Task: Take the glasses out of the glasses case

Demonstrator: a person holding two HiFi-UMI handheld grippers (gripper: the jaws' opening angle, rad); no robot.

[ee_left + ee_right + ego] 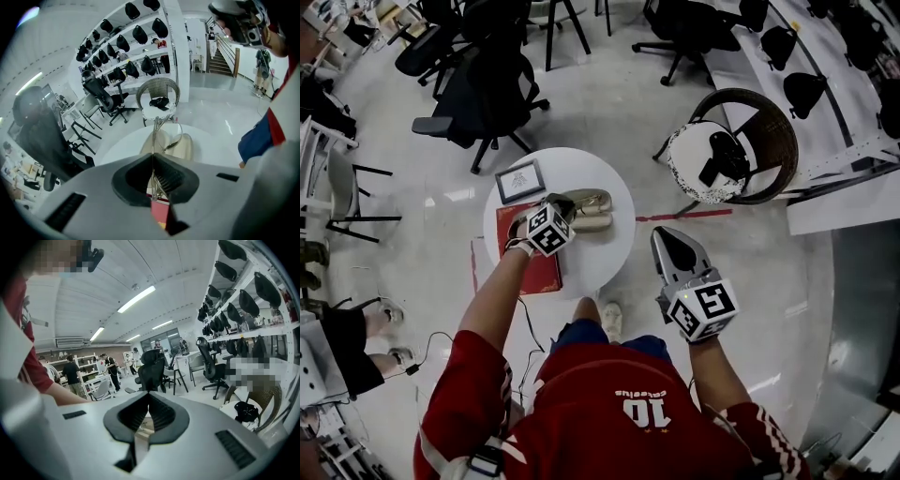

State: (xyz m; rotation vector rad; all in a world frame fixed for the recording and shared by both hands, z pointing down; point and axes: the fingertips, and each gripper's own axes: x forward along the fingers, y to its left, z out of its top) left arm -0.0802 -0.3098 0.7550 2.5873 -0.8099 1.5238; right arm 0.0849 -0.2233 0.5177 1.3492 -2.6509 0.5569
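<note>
A person in a red shirt stands over a round white table [572,169] on a pale, glossy floor. Black office chairs [483,89] are grouped beyond the table, and a wicker chair [773,122] with a white cushion and a dark object on it stands off to the right.

On the table, a red book [539,270] lies at the near left edge. A small framed picture [519,180] sits behind it, and the beige glasses case [592,211] lies open toward the middle.

The left tongs [153,159] point steeply down over the case, their marker cube showing above the book in the head view. Their pads are clamped on the thin metal frame of the glasses [164,137]. The glasses stand on edge out of the pinch, the clear lenses hanging over the open case. They appear to be clear of the case lining, though the left gripper view is too foreshortened to be sure they are not touching it.

The right tongs [149,394] are off the table's right edge, well apart from the case, and point nearly level into the room. Their ribbed pads are pressed together at the tips with nothing between them.
</note>
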